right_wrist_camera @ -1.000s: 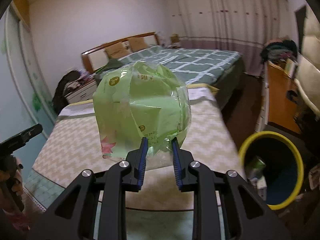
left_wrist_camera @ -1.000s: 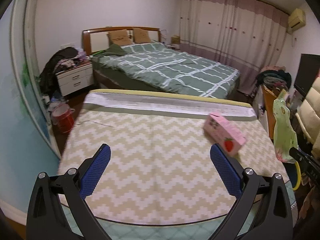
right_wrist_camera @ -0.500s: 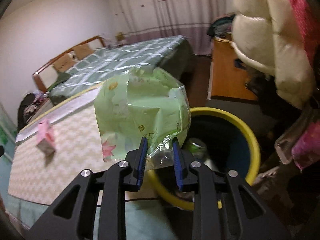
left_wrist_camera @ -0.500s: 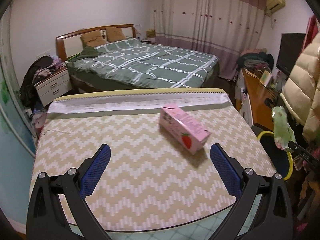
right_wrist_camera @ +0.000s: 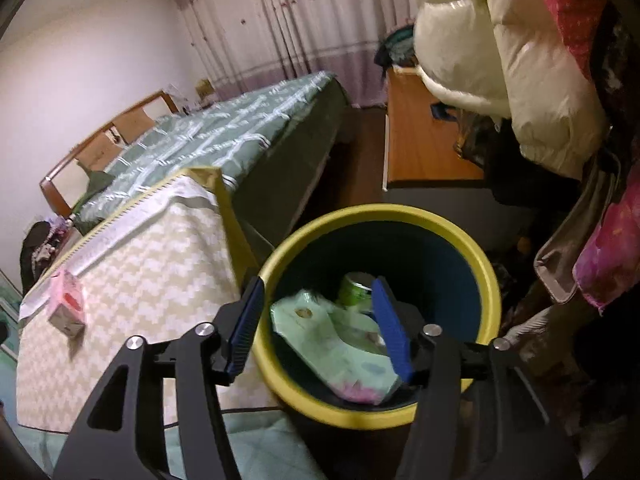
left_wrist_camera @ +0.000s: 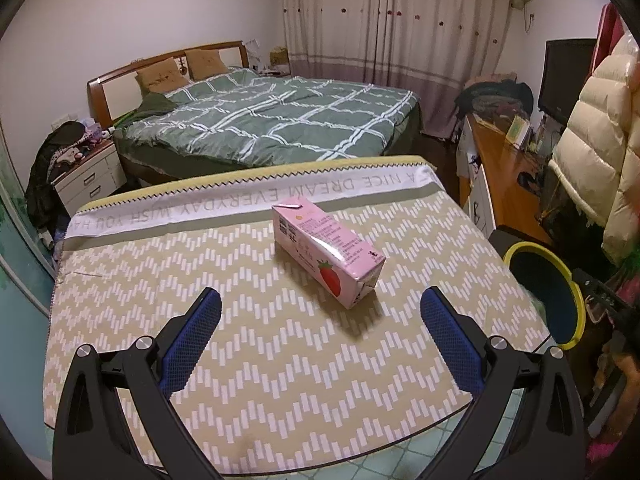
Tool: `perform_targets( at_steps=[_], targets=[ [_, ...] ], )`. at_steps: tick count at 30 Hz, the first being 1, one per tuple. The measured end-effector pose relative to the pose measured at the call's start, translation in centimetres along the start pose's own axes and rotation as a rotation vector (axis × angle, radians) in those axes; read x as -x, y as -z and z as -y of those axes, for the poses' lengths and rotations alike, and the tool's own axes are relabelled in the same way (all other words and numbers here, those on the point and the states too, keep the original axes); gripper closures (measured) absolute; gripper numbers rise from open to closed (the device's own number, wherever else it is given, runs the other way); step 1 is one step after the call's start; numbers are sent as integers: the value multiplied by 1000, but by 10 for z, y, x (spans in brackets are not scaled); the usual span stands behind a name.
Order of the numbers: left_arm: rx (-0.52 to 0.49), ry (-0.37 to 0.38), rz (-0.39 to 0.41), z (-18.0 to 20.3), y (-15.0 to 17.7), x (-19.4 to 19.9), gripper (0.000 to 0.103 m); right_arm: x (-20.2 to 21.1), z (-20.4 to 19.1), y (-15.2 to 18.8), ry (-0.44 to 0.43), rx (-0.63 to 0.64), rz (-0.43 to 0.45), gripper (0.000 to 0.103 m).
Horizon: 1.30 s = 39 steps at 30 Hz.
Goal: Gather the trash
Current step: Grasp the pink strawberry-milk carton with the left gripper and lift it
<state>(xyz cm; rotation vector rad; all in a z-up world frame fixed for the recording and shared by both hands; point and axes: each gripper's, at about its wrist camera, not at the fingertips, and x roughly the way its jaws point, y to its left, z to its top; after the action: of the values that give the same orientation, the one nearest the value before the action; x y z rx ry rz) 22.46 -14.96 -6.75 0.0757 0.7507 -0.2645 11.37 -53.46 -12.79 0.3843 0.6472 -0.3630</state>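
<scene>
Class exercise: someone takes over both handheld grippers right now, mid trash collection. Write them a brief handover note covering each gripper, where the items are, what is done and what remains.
Right gripper: jaws have just been opening, nothing between them, above the yellow-rimmed bin.
Left gripper: open, empty, aimed at the pink strawberry carton.
Done: green wrapper lies in the bin beside a green cup.
Left: the carton lies on its side on the zigzag-patterned table; pick it up and bin it.
</scene>
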Motion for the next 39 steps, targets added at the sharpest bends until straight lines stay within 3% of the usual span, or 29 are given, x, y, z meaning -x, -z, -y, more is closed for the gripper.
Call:
perform_targets(
  at_steps=[9,20,26,34,39],
  targets=[
    [5,-15,-67,15,-2,-39,5,18,-52,19,-49,115,66,41],
    [48,-79,-136,34,-19,-102,5,16,-47,17,-71,91,54,41],
    [58,-134,-149,17,-20,-114,5,15,-45,16,-82,89,51,41],
    [50,-200,-150,-28,-16,-91,5,15,-43,18,-89,80,50,41],
    [81,-144,-179,-40,-27,-96,5,14,-44,18,-85,82,45,41]
  ],
)
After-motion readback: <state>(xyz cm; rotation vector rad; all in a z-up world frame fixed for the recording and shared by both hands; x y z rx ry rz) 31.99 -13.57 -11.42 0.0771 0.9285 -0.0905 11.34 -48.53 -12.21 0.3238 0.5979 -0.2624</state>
